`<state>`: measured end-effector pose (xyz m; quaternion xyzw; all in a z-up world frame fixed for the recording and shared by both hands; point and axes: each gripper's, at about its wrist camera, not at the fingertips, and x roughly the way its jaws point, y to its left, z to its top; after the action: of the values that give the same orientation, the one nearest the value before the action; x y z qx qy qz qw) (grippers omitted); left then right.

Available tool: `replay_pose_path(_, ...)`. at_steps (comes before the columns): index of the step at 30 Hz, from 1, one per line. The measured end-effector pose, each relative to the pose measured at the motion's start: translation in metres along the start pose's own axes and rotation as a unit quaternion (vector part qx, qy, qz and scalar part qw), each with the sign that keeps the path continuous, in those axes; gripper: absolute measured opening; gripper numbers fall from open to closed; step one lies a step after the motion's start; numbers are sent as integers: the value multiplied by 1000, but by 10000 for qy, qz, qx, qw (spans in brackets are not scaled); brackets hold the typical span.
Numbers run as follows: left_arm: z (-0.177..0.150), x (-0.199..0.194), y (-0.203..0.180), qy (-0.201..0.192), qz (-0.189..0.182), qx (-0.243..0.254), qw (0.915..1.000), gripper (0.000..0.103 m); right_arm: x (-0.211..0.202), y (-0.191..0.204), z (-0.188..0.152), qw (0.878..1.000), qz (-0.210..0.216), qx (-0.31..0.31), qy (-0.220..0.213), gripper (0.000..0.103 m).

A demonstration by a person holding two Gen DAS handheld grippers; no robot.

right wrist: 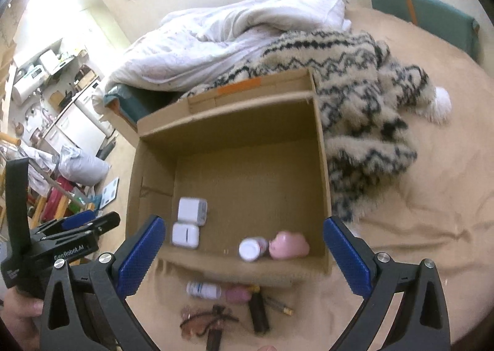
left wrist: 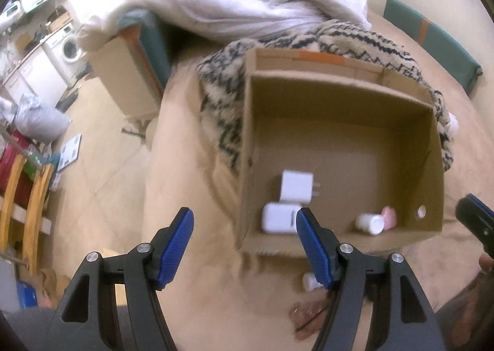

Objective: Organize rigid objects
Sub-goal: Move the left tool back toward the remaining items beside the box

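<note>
Beige bedding carries an open brown cardboard box beside a black-and-cream zigzag fleece blanket. Inside, near the front wall, lie two white plug adapters, a white bottle and a pink rounded object. Before the box lie another white bottle, its label blurred, a dark cylinder and what may be glasses. The left gripper, marked "GenRobot.AI", and the right gripper both hover with jaws apart, holding nothing.

The left gripper hovers with jaws spread wide, holding nothing. The right gripper does likewise, jaws wider; the left one sits at its 9 o'clock.
</note>
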<state>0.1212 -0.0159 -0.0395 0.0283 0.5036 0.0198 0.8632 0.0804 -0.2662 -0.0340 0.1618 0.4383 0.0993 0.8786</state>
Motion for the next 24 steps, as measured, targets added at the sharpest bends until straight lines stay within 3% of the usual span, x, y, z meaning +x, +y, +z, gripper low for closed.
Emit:
replay_pose_path(5, -32, 17, 15, 512, 18, -240, 9984, 66, -2, -2, -21, 9997, -77, 79, 216, 103)
replay_pose_path(9, -62, 46, 20, 1370, -315, -548, 9886, 66, 4, -7, -31, 9987, -126, 272, 405, 103)
replay_pose_path(11, -72, 54, 17, 1608, -423, -537, 9846, 66, 9, -8, -33, 9982, -211, 265, 502, 103)
replay_pose_path(17, -74, 60, 13, 1634, -269, -489, 9850, 66, 21, -15, -38, 9959, -298, 401, 760, 103)
replay_pose_path(24, -63, 76, -14, 1969, -730, -726, 9750, 66, 30, -29, -40, 9923, -345, 716, 949, 103)
